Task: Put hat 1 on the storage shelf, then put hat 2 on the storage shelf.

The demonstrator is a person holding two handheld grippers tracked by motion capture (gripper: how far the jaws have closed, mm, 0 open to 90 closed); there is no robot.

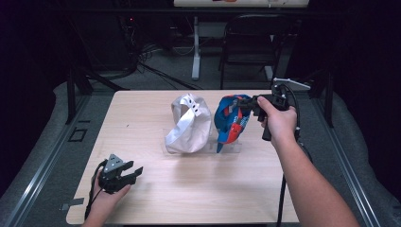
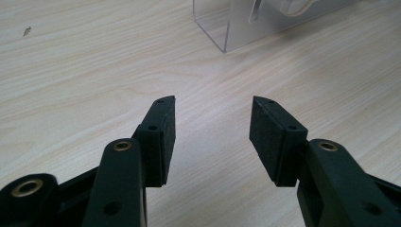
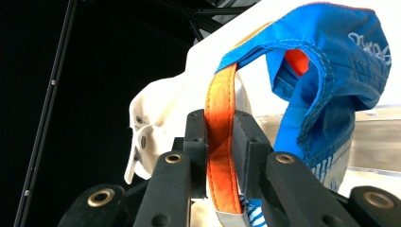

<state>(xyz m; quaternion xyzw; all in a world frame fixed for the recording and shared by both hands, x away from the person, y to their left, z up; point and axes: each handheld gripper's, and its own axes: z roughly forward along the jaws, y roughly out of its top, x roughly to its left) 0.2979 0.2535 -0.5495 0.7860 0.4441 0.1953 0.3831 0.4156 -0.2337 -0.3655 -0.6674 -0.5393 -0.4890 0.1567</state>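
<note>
A blue cap [image 1: 230,120] with orange trim stands on a clear stand [image 1: 226,145] at the table's middle right. My right gripper [image 1: 244,101] is shut on the cap's orange back strap [image 3: 220,142], which runs between the two pads in the right gripper view. The cap's blue crown [image 3: 326,61] hangs to the right of the jaws. A white cap [image 1: 190,124] sits just left of the blue one, and its snap strap [image 3: 142,142] appears behind the jaws. My left gripper [image 1: 135,171] rests open near the table's front left corner, nothing between its pads [image 2: 213,137].
The light wood table [image 1: 156,198] has bare surface in front of the caps. A corner of the clear stand [image 2: 227,33] lies ahead of the left gripper. A dark chair [image 1: 255,38] and a white table leg [image 1: 196,47] stand beyond the far edge.
</note>
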